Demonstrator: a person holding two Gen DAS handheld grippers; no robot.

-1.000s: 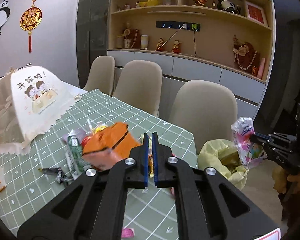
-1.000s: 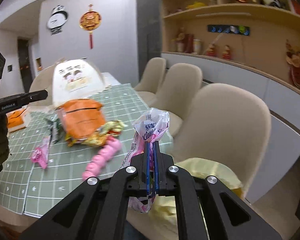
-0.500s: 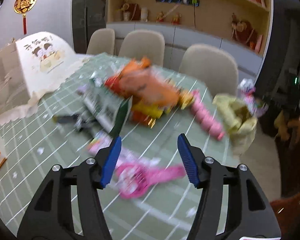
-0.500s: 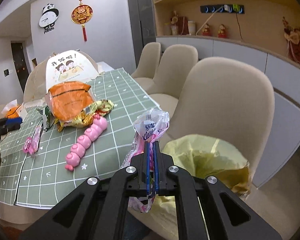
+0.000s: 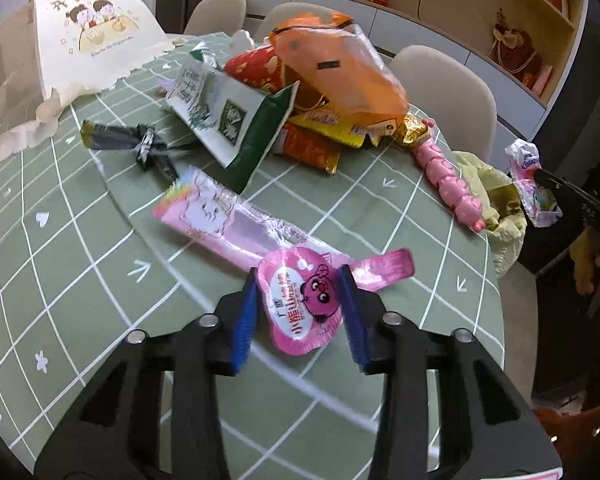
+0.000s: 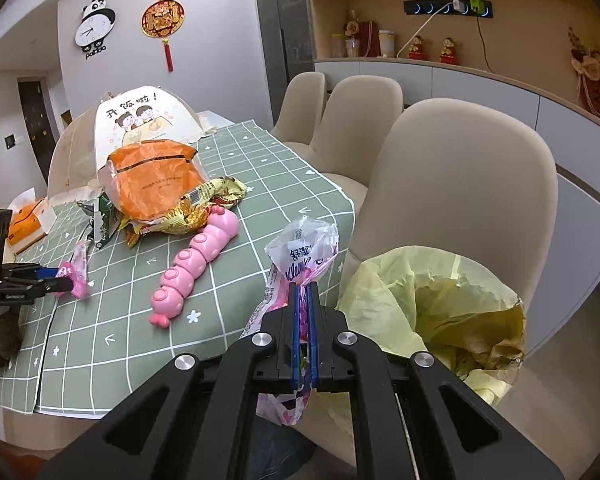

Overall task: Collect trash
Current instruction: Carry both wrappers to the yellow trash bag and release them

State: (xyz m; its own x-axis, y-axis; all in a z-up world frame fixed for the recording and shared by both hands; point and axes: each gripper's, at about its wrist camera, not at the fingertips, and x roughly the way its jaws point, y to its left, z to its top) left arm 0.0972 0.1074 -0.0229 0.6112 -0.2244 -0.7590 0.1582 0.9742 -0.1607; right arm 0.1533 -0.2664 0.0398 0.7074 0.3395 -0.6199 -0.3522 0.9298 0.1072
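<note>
Two grippers: both black, angular, with blue pads on the fingers.
Left gripper (image 5: 300, 312): jaws closing around the pink wrapper (image 5: 304, 308), which lies between the blue pads; whether the pads press on it yet cannot be told.
Pink wrapper: glossy foil, rounded lobed outline, printed with a cartoon pig face; it lies flat on the near part of the tablecloth (image 5: 60, 280).
Right gripper (image 6: 305, 336): clamped tight on a tissue packet (image 6: 300, 256), a thin crinkled clear-and-pink film that sticks up above the pads and hangs below them.
Trash bag (image 6: 440, 312): one, pale yellow, thin wrinkled plastic, mouth open, just right of the right gripper and beside the table edge.
Long pink sleeve (image 5: 228, 220): one, shiny, flat and narrow, touching the pink wrapper's far side.
Pink caterpillar toy (image 6: 192, 264): one, smooth hard plastic, a chain of rounded segments, near the table edge.
Litter heap: one orange plastic bag (image 5: 340, 64) on top, one green-and-white pouch (image 5: 228, 116), gold and red foil packets beneath, one dark twisted wrapper (image 5: 140, 144) apart to the left.
Tablecloth: green with a white grid, small hearts and stars.
Chairs (image 6: 452, 184): three, beige, smooth rounded shells.
Food cover (image 5: 88, 28): one, white mesh dome with lace edge.
</note>
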